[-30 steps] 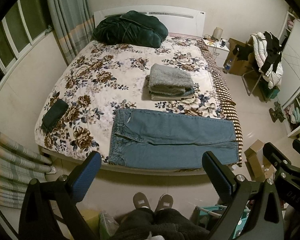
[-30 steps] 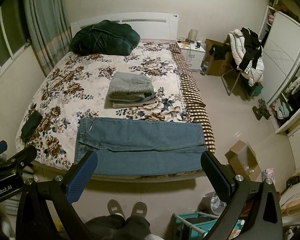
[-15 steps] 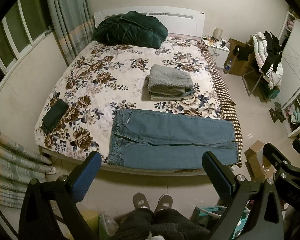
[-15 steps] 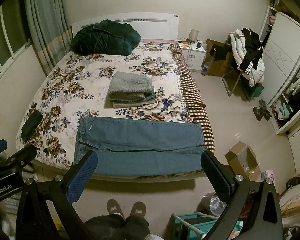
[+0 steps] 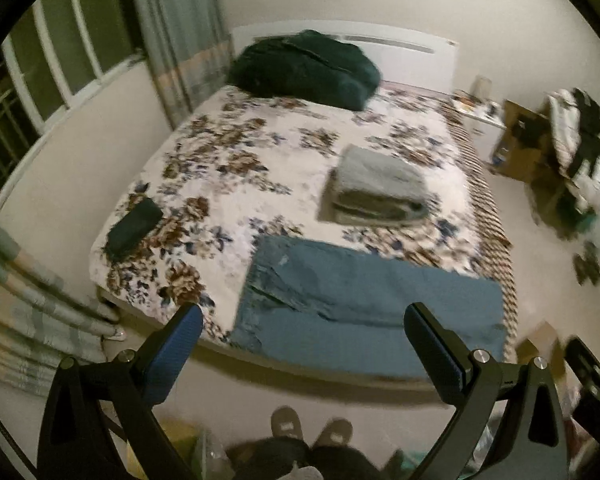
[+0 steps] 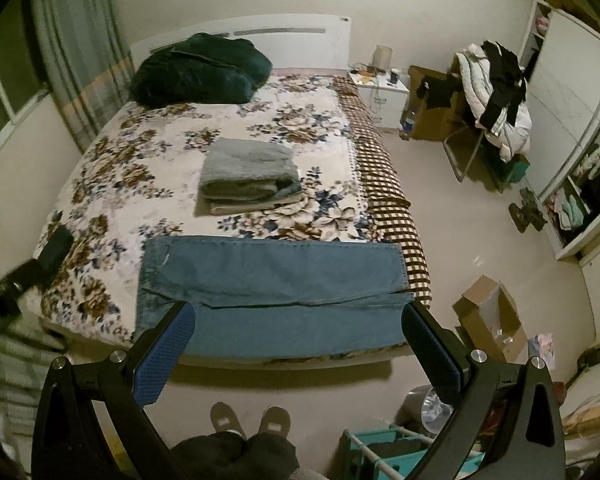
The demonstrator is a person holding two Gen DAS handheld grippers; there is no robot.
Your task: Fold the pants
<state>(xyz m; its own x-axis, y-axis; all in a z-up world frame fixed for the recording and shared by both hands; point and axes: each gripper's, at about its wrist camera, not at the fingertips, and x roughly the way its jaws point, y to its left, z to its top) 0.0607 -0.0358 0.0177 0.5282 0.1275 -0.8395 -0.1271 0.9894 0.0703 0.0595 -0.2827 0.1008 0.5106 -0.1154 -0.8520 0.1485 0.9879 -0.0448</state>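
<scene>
Left view is blurred, so the jeans point(image 5: 364, 308) waistband is perhaps leftward; they lie along the bed point(image 6: 220, 148) foot edge. Left gripper point(image 5: 304, 332) and right gripper point(image 6: 296, 332) are both spread apart, holding nothing, above the open floor point(image 6: 472, 240).

The left gripper point(image 5: 303, 334) swings: its view is now blurred and tilted, with the jeans point(image 5: 364, 304) lying lower and more to the right between its spread fingers. The right gripper point(image 6: 298, 330) sits closer to the jeans point(image 6: 274, 284), whose near edge now falls between its fingertips.
</scene>
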